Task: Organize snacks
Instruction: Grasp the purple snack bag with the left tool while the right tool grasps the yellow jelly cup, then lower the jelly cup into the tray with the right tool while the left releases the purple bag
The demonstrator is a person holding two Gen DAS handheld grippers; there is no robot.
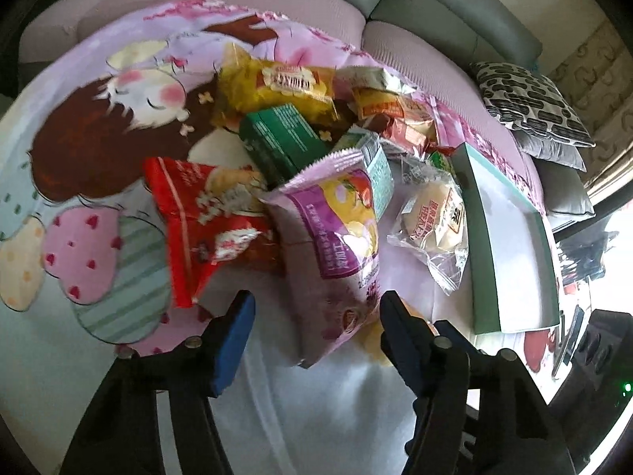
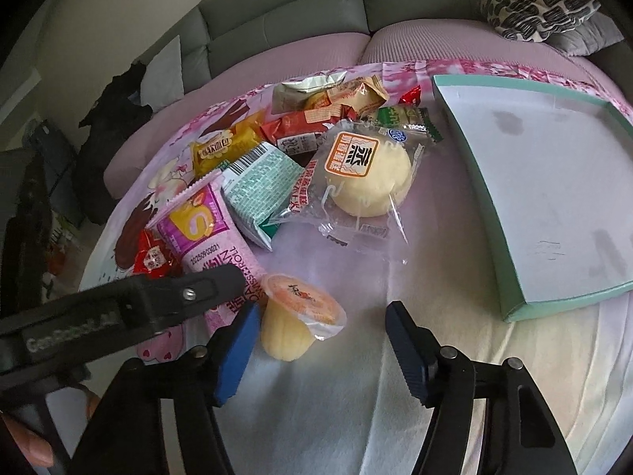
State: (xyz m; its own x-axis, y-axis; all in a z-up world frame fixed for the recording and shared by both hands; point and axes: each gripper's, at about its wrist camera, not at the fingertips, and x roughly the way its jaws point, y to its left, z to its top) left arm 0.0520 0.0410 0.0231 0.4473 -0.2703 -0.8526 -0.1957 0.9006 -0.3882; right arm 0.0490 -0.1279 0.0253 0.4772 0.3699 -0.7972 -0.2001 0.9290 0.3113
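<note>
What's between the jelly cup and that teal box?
Only bare cloth lies between the jelly cup and teal box, seen in the right wrist view.

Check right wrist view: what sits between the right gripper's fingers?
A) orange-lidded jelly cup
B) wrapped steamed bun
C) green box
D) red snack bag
A: the jelly cup lies between the right gripper fingers, tipped beside the left one; the bun lies further up the cloth.

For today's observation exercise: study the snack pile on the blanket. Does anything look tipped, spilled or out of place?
Yes. The small jelly cup lies tipped on its side, apart from the heap, between the right tool's fingers. The snacks lie jumbled and overlapping, the pink Swiss roll packet across others, while the teal box beside them holds nothing.
</note>
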